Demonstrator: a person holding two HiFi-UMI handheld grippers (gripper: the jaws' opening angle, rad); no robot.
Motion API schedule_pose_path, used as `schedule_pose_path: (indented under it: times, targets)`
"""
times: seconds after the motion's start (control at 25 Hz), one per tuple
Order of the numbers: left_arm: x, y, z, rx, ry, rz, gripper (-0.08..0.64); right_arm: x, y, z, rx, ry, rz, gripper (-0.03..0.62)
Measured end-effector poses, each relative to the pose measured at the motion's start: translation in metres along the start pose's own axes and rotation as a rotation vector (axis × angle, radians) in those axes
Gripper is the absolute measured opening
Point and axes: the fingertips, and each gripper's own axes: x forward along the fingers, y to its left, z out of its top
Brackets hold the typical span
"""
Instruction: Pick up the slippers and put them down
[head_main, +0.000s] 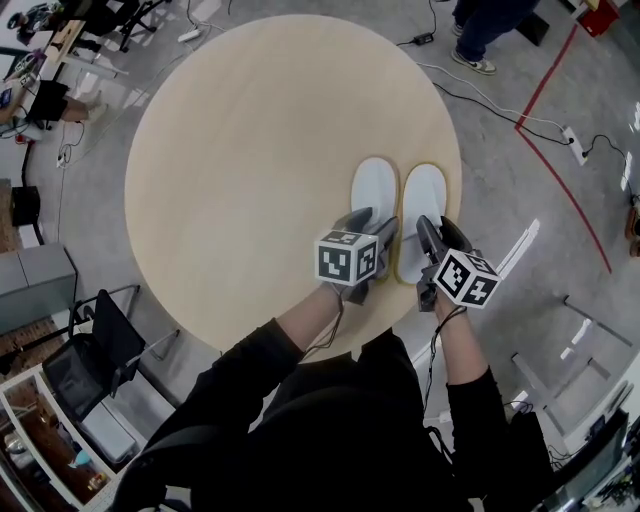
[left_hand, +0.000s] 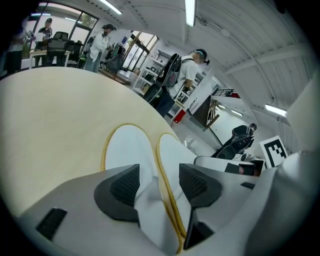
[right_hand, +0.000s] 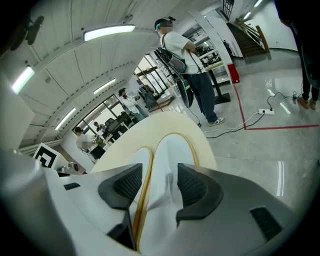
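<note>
A grey concrete floor (head_main: 560, 110) with a thin red line (head_main: 566, 185) painted across it is spreading out around a round, pale wooden worktop (head_main: 240, 170), which is filling most of the head view. A person in black long sleeves (head_main: 250, 365) is standing at the worktop's near edge and reaching over it with both arms. Two flat white fabric slippers with yellow rims are lying side by side and touching on the worktop, close to its near edge and towards its right side, with their toes pointing to the far edge and their heels to the person. The left slipper (head_main: 375, 188) is lying just inside the right slipper (head_main: 423, 198), which is sitting nearest the worktop's right rim. The grey two-jaw left gripper (head_main: 372, 226), which is carrying a black-and-white marker cube (head_main: 347, 257), is reaching down over the heel end of the left slipper; in the left gripper view its jaws are standing wide, with the white heel and its yellow rim lying between the dark ribbed pads (left_hand: 125, 186) and neither pad pressing on it. The matching right gripper (head_main: 439, 233), with its own marker cube (head_main: 467, 278), is doing the same at the heel end of the right slipper; in the right gripper view its jaws are also standing wide apart, with the slipper's white heel resting loose between the pads (right_hand: 191, 186).
</note>
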Motion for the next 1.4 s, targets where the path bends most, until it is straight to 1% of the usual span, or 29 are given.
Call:
schedule_pose_path:
  times: [0.16, 0.36, 0.52, 0.6, 0.68, 0.76, 0.84, 0.92, 1.0, 1.08, 1.2, 1.28, 1.4]
  targets:
    - [-0.013, -0.011, 0.004, 0.002, -0.03, -0.02, 0.241, -0.013, 0.008, 0.007, -0.018, -0.035, 0.005, 0.21]
    - [-0.038, -0.036, 0.01, -0.003, -0.074, -0.067, 0.239, -0.038, 0.028, 0.019, -0.03, -0.074, 0.025, 0.209]
    - [-0.071, -0.06, 0.016, -0.025, -0.123, -0.165, 0.239, -0.061, 0.056, 0.026, -0.048, -0.109, 0.067, 0.207]
    - [-0.093, -0.068, 0.015, -0.019, -0.147, -0.191, 0.236, -0.074, 0.073, 0.025, -0.051, -0.119, 0.103, 0.189]
    - [-0.116, -0.077, 0.011, -0.014, -0.167, -0.205, 0.208, -0.091, 0.091, 0.021, -0.043, -0.123, 0.147, 0.116]
    - [-0.136, -0.088, 0.012, -0.013, -0.196, -0.242, 0.118, -0.105, 0.108, 0.02, -0.033, -0.127, 0.197, 0.067]
    - [-0.155, -0.103, 0.019, 0.014, -0.229, -0.297, 0.04, -0.116, 0.128, 0.023, -0.034, -0.136, 0.255, 0.04]
    - [-0.174, -0.119, 0.021, 0.068, -0.245, -0.35, 0.023, -0.129, 0.15, 0.028, -0.057, -0.145, 0.327, 0.015]
    - [-0.191, -0.13, 0.02, 0.115, -0.259, -0.374, 0.023, -0.143, 0.173, 0.029, -0.107, -0.146, 0.397, 0.014]
    - [-0.208, -0.133, 0.015, 0.122, -0.28, -0.365, 0.023, -0.157, 0.19, 0.024, -0.156, -0.141, 0.429, 0.014]
    - [-0.232, -0.124, 0.013, 0.089, -0.32, -0.329, 0.023, -0.169, 0.21, 0.017, -0.207, -0.135, 0.449, 0.014]
    - [-0.244, -0.116, 0.016, 0.076, -0.346, -0.292, 0.023, -0.173, 0.221, 0.015, -0.252, -0.14, 0.46, 0.014]
    - [-0.261, -0.105, 0.023, 0.087, -0.379, -0.206, 0.023, -0.181, 0.241, 0.013, -0.329, -0.159, 0.484, 0.014]
